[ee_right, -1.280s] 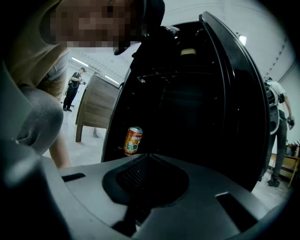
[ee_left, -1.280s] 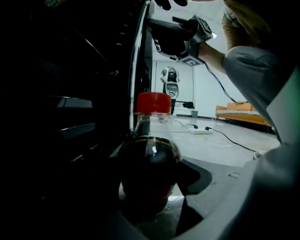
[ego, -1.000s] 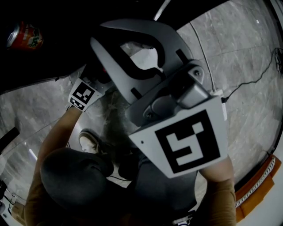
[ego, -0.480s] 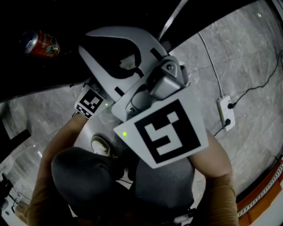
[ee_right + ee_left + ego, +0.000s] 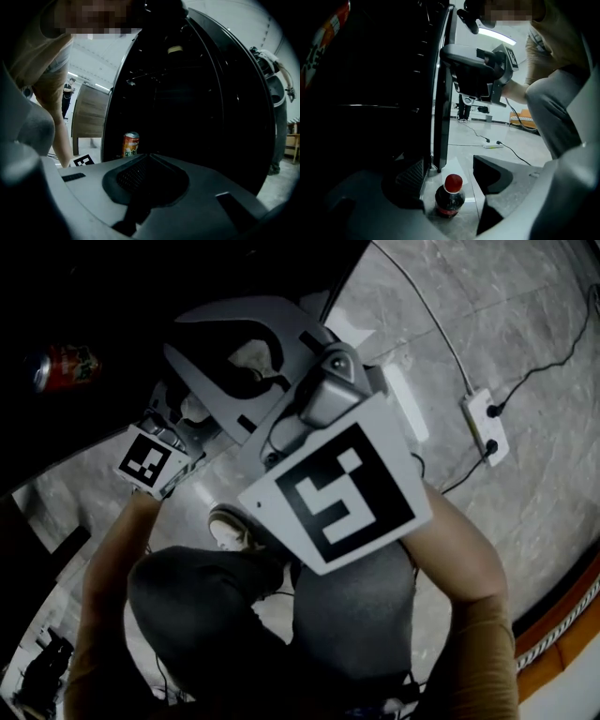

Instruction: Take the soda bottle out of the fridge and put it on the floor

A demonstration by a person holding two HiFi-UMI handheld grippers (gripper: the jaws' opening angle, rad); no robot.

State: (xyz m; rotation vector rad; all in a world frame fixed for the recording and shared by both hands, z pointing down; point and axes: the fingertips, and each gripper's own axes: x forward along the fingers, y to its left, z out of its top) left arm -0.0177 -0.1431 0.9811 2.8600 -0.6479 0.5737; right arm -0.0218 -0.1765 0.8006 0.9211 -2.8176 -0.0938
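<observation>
Now, with the left gripper's [image 5: 450, 168] fingers [image 5: 501, 171] sitting spread around the bottle [image 5: 450, 199] on the floor [image 5: 501, 136] and the right gripper's [image 5: 145, 183] pressing together, any sideways pull-back would be risking toppling it.

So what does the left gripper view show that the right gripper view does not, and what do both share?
Only the left gripper view: the soda bottle, upright on the floor between the open fingers of the left gripper, and a power strip. Only the right gripper view: a wooden cabinet. Both: the dark fridge, the right gripper, and probably the orange can, just a blur at the left view's edge.
</observation>
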